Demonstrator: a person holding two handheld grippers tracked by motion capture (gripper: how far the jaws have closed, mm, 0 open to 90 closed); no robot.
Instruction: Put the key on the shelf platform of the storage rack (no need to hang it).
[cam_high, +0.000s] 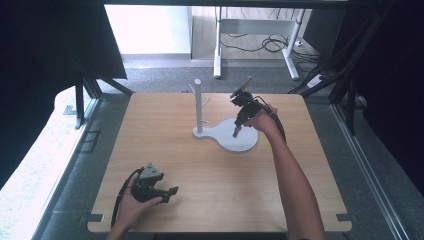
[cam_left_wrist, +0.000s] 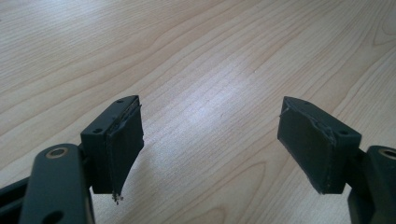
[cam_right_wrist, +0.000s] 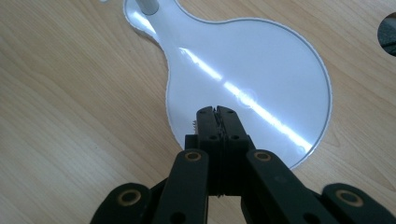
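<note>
While held low at the table's near left, left gripper spread wide, right gripper pressed together, empty, above white stand base, upright peg post at far left of base.

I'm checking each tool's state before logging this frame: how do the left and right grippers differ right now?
The left gripper has its jaws wide apart; the right gripper has its jaws pressed shut on nothing. The left sits low over bare table near the front edge; the right points down over the white stand base. Both are black and hand-held.
</note>
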